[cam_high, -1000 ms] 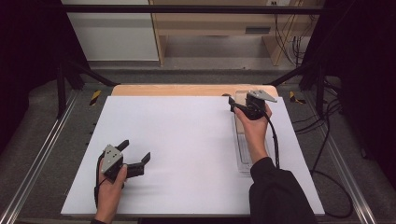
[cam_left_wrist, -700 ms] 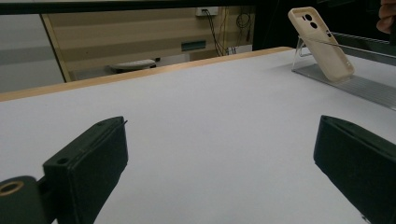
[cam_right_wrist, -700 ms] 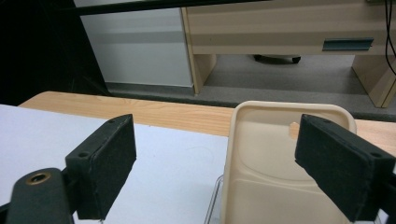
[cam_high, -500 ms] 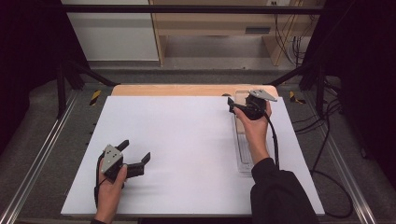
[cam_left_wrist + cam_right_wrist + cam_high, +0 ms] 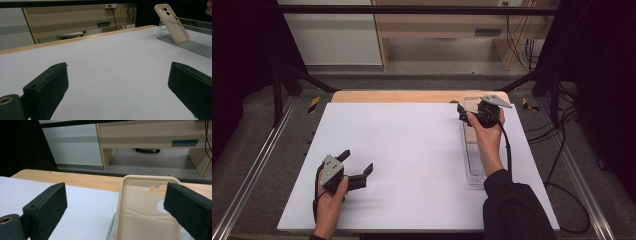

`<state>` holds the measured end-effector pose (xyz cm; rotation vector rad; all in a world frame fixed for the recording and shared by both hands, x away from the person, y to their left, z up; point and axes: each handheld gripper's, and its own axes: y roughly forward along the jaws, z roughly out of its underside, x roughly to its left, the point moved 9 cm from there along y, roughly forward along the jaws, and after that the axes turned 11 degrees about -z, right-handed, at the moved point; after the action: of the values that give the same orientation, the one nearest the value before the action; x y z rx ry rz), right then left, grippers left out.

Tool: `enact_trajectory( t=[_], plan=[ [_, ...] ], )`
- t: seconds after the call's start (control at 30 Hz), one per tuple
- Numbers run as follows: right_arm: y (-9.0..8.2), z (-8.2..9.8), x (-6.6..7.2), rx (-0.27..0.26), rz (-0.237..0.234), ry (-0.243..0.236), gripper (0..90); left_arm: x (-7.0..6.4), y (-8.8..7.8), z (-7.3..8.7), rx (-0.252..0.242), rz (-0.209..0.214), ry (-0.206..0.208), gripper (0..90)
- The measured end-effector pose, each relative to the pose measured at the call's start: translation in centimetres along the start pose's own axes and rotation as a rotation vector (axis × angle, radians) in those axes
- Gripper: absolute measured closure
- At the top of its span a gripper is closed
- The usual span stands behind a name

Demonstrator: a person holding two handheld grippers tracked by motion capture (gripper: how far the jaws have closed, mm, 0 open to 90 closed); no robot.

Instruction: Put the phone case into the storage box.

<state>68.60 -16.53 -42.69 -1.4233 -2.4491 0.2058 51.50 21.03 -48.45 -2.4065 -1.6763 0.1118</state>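
1. The right gripper (image 5: 463, 114) is held at the far right part of the worktop (image 5: 412, 165), with its jaws wide apart; they have just been opening, and nothing is pressed between the pads.
2. In the right gripper view, a cream phone case (image 5: 147, 212) is seen just ahead of the right gripper, between the lines of the two jaws but nearer the right-hand one. Its hollow inner side faces the camera, with the camera cut-outs near its top edge. Whether the right-hand jaw touches the case cannot be told.
3. The case leans tilted on a clear stand (image 5: 190, 45), which runs back along the worktop from the right gripper towards the person's forearm.
4. The right hand (image 5: 487, 137) is wrapped around the gripper body, and a dark sleeve (image 5: 512, 210) is seen below it.
5. The left gripper (image 5: 362, 165) is held low over the near left part of the worktop, well apart from the right gripper. Its jaws stand open, with bare white surface between them.
6. From the left gripper, the phone case is seen far ahead and to the right, its back turned towards that camera.
7. Beyond the far edge of the worktop, a wooden strip (image 5: 392, 96) is visible.
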Motion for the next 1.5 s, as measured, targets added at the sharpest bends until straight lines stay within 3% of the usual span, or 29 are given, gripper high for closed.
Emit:
enact_trajectory(
  t=[0.8,1.1,1.5],
  plan=[
    [-1.0,-0.5,0.3,0.012,-0.007,-0.041,5.1,0.0,0.0,0.0,-0.001,-0.001,0.002,3.1],
    [-1.5,-0.4,0.7,0.046,-0.026,-0.095,6.8,-0.1,0.0,0.0,0.0,0.001,0.006,3.1],
    [-2.1,-0.5,1.3,0.061,-0.061,-0.117,6.9,0.0,0.0,-0.1,-0.002,0.002,0.008,3.1]
  ],
)
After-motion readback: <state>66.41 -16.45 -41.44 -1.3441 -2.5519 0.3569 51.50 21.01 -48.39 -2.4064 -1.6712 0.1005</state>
